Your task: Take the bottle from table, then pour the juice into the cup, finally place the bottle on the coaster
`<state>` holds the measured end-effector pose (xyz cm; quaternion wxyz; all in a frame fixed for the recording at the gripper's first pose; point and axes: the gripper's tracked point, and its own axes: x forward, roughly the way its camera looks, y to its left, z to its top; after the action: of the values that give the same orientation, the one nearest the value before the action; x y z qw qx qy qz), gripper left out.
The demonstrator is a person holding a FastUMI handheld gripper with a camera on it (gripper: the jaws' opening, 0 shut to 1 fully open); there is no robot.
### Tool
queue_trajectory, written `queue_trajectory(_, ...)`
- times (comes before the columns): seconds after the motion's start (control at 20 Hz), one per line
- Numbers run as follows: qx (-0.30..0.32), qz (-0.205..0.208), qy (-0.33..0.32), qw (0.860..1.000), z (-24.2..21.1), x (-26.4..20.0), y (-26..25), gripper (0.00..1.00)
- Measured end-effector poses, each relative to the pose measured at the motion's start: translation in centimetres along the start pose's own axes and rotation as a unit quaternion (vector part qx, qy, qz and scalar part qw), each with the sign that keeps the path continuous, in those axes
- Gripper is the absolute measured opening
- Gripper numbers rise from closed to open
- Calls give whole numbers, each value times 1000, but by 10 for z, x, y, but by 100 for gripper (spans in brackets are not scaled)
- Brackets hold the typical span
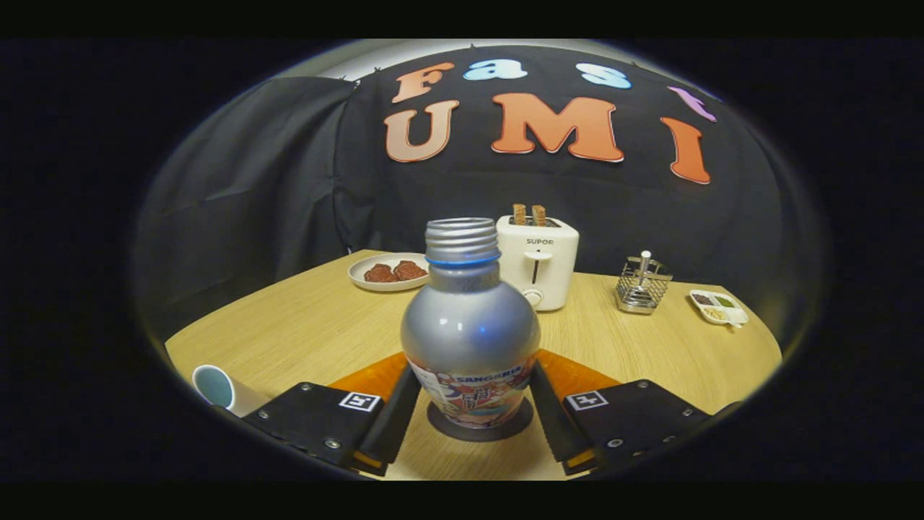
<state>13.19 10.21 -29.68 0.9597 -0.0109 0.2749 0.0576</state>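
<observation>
Between the two black fingers of the tool (471, 415) stands the silver, round-shouldered metal bottle with a printed label band (470, 332), upright on a dark round coaster (505, 430) that lies on the pale wood-grain worktop (303, 325). Its long axis runs vertical and its uncapped threaded neck points straight up, with no lean that I can make out. Each finger lies along one side of the label band and appears to touch it, so I judge the tool closed on the bottle's lower body, though how firmly it presses cannot be told. The main hazard, in my judgement, lies at release: fingers opening unevenly, or drawing back while one still drags on the label, could tip or slide the bottle off the coaster, and the open neck would let any remaining juice spill. A white cup with a pale blue inside (215, 386) sits just beside the left finger, partly hidden, and a wide backward sweep could knock it. Well beyond the bottle stand a white toaster (538, 261), a plate of brown food (386, 273), a wire holder (641, 285) and a small divided dish (718, 306), all clear of the tool.
</observation>
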Motion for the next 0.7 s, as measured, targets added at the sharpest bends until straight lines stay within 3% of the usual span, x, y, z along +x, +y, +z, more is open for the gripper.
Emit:
queue_trajectory(0.4, 3, 0, 1, 1000, -6, 1, -4, 78)
queue_trajectory(0.6, 31, 0, 10, 999, -10, -2, -12, 82)
queue_trajectory(0.7, 42, 6, 4, 999, -7, -7, -12, 89)
